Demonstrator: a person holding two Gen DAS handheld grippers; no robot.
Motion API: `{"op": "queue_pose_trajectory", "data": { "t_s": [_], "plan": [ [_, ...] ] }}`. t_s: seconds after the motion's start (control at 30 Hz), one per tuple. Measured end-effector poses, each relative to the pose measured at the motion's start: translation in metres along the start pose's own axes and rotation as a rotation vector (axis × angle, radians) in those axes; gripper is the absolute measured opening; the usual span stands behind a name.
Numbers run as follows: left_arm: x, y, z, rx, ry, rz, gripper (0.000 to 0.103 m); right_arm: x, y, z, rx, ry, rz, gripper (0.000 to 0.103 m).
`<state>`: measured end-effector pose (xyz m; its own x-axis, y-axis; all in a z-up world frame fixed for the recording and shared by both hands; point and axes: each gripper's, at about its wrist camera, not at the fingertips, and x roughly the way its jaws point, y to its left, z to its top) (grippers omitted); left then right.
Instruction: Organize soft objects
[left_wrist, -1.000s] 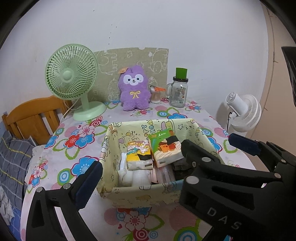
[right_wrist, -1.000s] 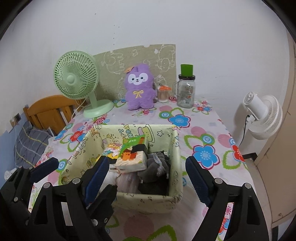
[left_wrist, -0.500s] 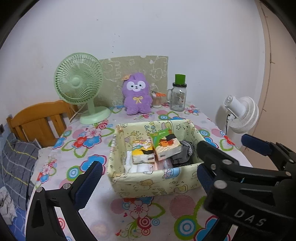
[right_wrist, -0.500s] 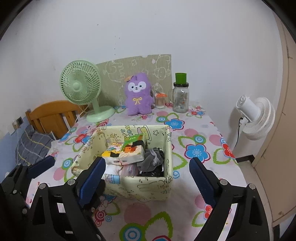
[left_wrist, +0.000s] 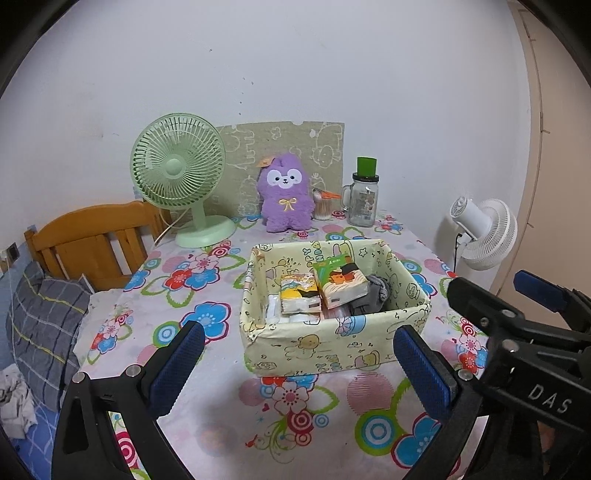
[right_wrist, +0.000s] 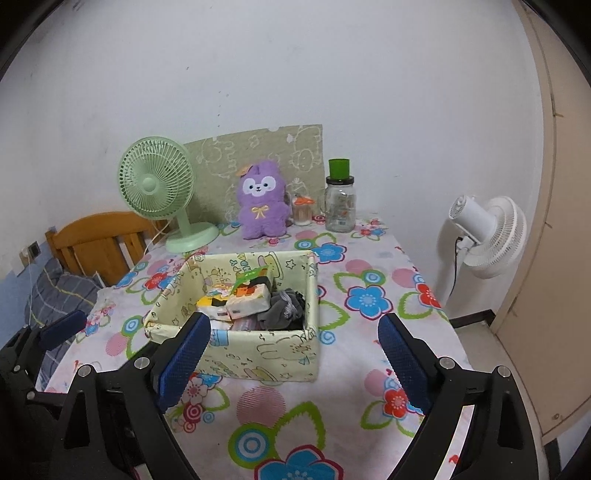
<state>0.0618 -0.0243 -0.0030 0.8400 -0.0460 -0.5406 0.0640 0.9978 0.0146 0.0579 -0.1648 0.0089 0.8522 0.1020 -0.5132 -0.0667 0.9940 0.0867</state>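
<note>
A pale yellow cartoon-print fabric box (left_wrist: 332, 350) stands in the middle of the flowered table. It holds two tissue packs (left_wrist: 297, 293) (left_wrist: 341, 286) and grey socks (left_wrist: 373, 295). A purple plush toy (left_wrist: 283, 195) sits upright at the back, against the wall. My left gripper (left_wrist: 295, 330) is open and empty, a short way in front of the box. My right gripper (right_wrist: 293, 323) is also open and empty, facing the box's near right corner (right_wrist: 310, 354). Each gripper shows at the edge of the other's view.
A green desk fan (left_wrist: 177, 173) stands back left. A glass jar with a green lid (left_wrist: 364, 199) and a small toothpick holder (left_wrist: 323, 206) stand back right. Beyond the table's right edge is a white fan (left_wrist: 484, 232); to the left, a wooden chair (left_wrist: 88, 236) and a plaid cushion (left_wrist: 44, 325).
Both grippers have drawn back from the box, which now sits farther off and smaller in both views. The right jaws stand slightly wider. Nothing in the box has moved.
</note>
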Motion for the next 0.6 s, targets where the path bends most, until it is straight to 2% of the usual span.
{"op": "queue_pose_trajectory", "data": {
  "t_s": [0.6],
  "plan": [
    [-0.036,0.009,-0.005,-0.028,-0.046,0.009,0.103,-0.041,-0.009,-0.005,0.006,-0.061,-0.026,0.094]
  ]
}}
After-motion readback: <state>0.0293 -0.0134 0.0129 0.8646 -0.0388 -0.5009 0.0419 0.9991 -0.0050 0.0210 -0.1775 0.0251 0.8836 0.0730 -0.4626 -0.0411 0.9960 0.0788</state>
